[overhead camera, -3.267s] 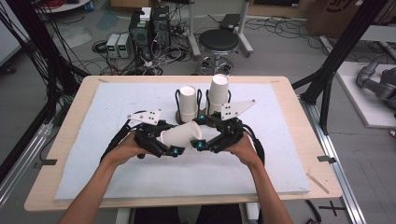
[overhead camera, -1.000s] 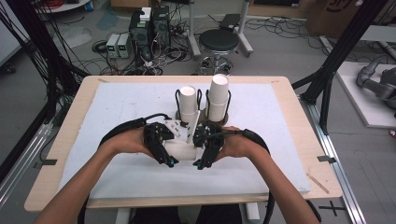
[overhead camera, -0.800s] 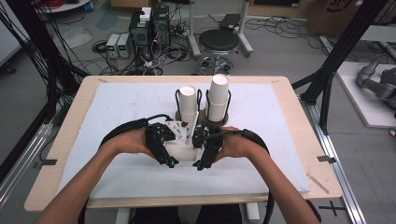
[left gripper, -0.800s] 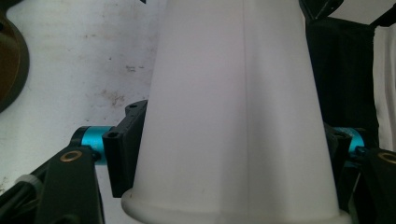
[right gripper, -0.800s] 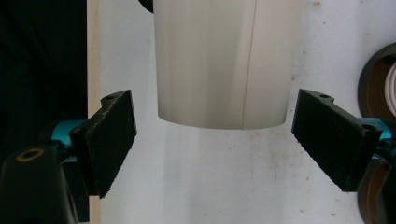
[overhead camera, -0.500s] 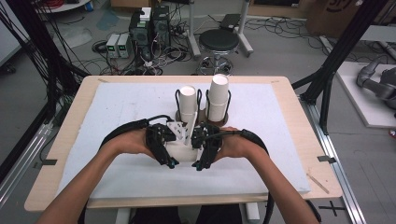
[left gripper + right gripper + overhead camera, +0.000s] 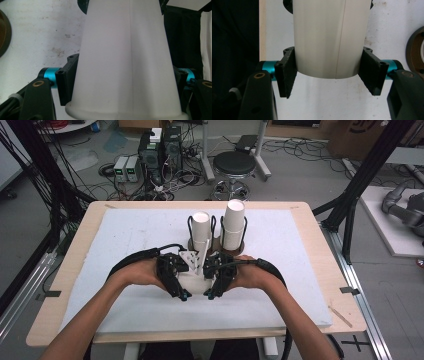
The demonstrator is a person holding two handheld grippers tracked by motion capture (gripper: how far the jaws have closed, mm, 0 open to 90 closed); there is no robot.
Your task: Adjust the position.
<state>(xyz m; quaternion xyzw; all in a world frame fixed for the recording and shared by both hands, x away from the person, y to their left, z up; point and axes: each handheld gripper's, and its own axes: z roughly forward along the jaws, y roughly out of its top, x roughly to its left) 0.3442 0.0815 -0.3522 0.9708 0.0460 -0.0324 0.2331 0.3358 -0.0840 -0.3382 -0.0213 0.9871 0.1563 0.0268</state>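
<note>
A white paper cup (image 7: pixel 193 281) lies between my two grippers over the white mat, near the table's front middle. My left gripper (image 7: pixel 181 288) is shut on it near the wide rim; in the left gripper view the cup (image 7: pixel 125 50) widens towards the camera between the pads of the gripper (image 7: pixel 122 85). My right gripper (image 7: pixel 212 288) has just been closing and its pads now press on the narrow end of the cup (image 7: pixel 324 37), one on each side of the gripper's middle (image 7: pixel 329 72).
Behind the hands stand two stacks of white cups (image 7: pixel 201 230) (image 7: pixel 233 224) in black wire holders on round brown bases. The white mat (image 7: pixel 125 235) covers most of the wooden table (image 7: pixel 310 220). Cables loop from both grippers beside the wrists.
Since the earliest frame both hands have turned inwards and drawn close together around the cup. Over the last second they hardly shifted.
</note>
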